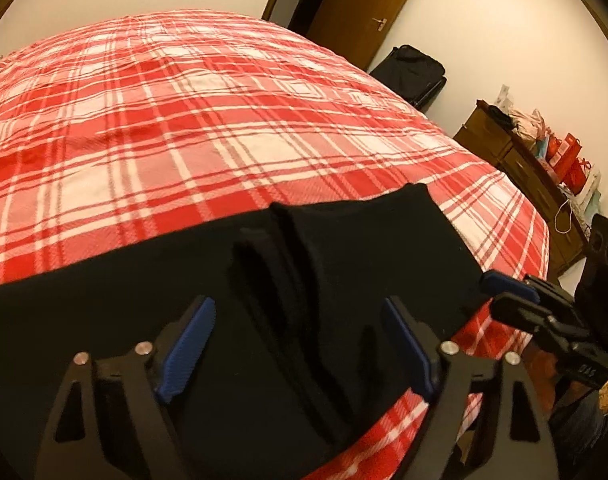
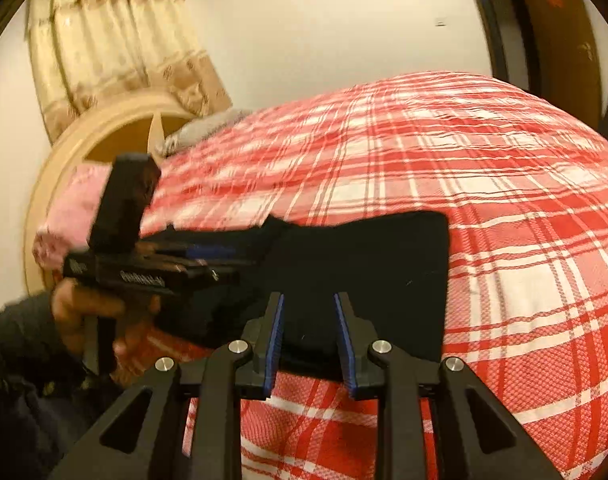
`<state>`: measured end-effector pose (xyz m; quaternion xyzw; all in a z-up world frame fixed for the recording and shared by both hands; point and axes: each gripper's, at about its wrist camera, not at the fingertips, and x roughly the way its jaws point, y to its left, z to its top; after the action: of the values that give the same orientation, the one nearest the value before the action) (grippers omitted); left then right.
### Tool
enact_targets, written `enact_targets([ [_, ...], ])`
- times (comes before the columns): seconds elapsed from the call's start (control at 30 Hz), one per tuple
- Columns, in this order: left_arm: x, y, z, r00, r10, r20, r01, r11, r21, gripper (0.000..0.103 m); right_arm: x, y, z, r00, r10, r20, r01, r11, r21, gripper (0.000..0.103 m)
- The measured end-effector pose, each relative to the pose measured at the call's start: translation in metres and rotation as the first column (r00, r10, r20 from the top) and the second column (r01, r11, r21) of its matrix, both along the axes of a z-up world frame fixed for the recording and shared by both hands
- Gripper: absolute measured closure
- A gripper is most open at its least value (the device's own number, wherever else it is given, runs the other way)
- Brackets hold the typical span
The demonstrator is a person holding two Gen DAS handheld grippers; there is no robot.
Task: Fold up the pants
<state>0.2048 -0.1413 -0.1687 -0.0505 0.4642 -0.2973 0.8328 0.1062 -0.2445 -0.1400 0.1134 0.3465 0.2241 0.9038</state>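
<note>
The black pants (image 1: 343,248) lie folded flat on the red plaid bed, near its front edge; they also show in the right wrist view (image 2: 367,272). My left gripper (image 1: 300,312) is open just above the pants, with a fold ridge running between its blue pads (image 1: 192,344). It also shows from the side in the right wrist view (image 2: 208,252), over the left part of the pants. My right gripper (image 2: 308,308) is open with a narrower gap, over the near edge of the pants, holding nothing. It also shows in the left wrist view (image 1: 503,288), beside the pants' right edge.
The red plaid bedspread (image 1: 224,120) covers the whole bed. A wooden dresser (image 1: 515,168) with red bags stands at the right, with a black suitcase (image 1: 411,72) and a brown door (image 1: 363,4) behind. A cream headboard (image 2: 88,140), pink pillow (image 2: 72,208) and curtain (image 2: 116,36) are at the left.
</note>
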Motion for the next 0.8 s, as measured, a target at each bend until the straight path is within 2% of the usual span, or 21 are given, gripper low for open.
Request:
enact_targets([
  [0.1, 0.000, -0.008, 0.002, 1.000, -0.015, 0.009, 0.015, 1.000, 0.010, 0.039, -0.002, -0.009, 0.001, 0.999, -0.042, 0.020, 0.042, 0.999, 0.016, 0.074],
  [0.17, -0.002, -0.014, 0.003, 1.000, -0.027, 0.015, 0.027, 0.999, 0.024, 0.061, -0.002, -0.012, 0.005, 0.996, -0.069, 0.052, 0.069, 0.998, 0.013, 0.072],
  [0.2, -0.002, -0.016, 0.003, 0.999, -0.030, 0.017, 0.030, 0.999, 0.026, 0.066, -0.003, -0.015, 0.007, 0.994, -0.090, 0.068, 0.089, 0.996, 0.015, 0.066],
  [0.23, -0.003, -0.016, 0.004, 0.999, -0.029, 0.022, 0.028, 0.999, 0.031, 0.074, -0.005, -0.019, 0.007, 0.991, -0.108, 0.077, 0.106, 0.994, 0.022, 0.056],
  [0.27, -0.003, -0.016, 0.005, 0.999, -0.032, 0.027, 0.031, 0.999, 0.031, 0.081, -0.005, -0.021, 0.008, 0.988, -0.129, 0.086, 0.126, 0.991, 0.032, 0.050],
  [0.3, -0.004, -0.017, 0.005, 0.999, -0.037, 0.030, 0.036, 0.999, 0.028, 0.086, -0.006, -0.027, 0.009, 0.982, -0.160, 0.097, 0.156, 0.987, 0.049, 0.040],
  [0.53, -0.005, -0.005, 0.016, 0.999, -0.034, 0.014, 0.034, 0.999, -0.017, 0.091, -0.006, -0.044, 0.007, 0.970, -0.229, 0.079, 0.221, 0.970, 0.097, 0.038],
  [0.8, -0.009, 0.029, 0.044, 1.000, 0.017, 0.017, -0.016, 0.999, -0.048, 0.092, -0.009, -0.042, 0.006, 0.970, -0.224, 0.090, 0.217, 0.972, 0.086, 0.038],
])
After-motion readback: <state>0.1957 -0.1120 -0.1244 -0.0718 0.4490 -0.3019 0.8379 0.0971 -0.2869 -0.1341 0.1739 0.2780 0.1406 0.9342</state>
